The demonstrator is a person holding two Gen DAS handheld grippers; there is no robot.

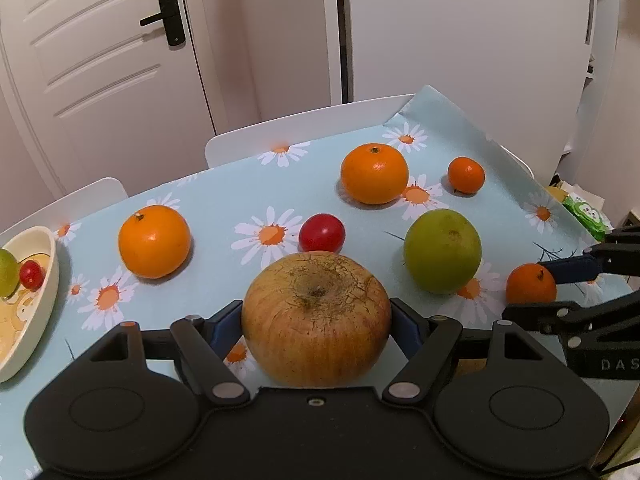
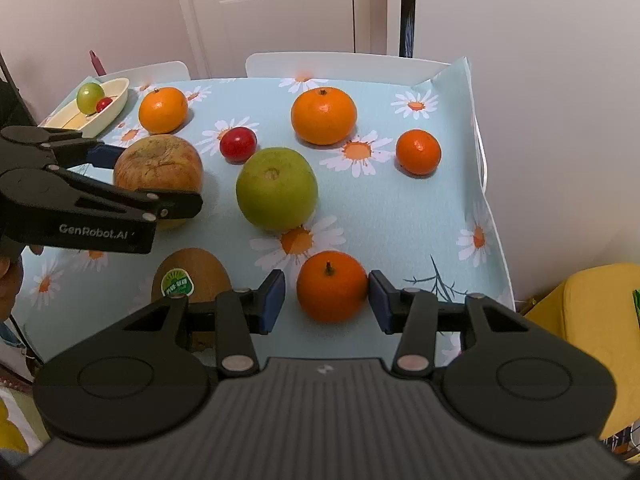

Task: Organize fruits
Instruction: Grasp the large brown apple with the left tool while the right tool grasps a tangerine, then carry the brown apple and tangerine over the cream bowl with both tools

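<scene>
My left gripper (image 1: 316,316) is shut on a large russet apple (image 1: 316,320); the apple also shows in the right wrist view (image 2: 158,164), with the left gripper (image 2: 132,176) around it. My right gripper (image 2: 326,296) is open around a small orange (image 2: 331,286) on the table; its right pad touches the fruit and the left pad stands apart. The same orange shows in the left wrist view (image 1: 531,283). A cream bowl (image 1: 44,280) at the left holds a green fruit (image 2: 89,96) and a cherry tomato (image 2: 104,104).
On the daisy tablecloth (image 2: 400,208) lie a green apple (image 2: 277,188), two big oranges (image 2: 323,110) (image 2: 163,109), a small mandarin (image 2: 418,151), a red tomato (image 2: 238,144) and a kiwi (image 2: 192,276). White chair backs (image 2: 340,62) stand behind. A yellow seat (image 2: 592,312) is at right.
</scene>
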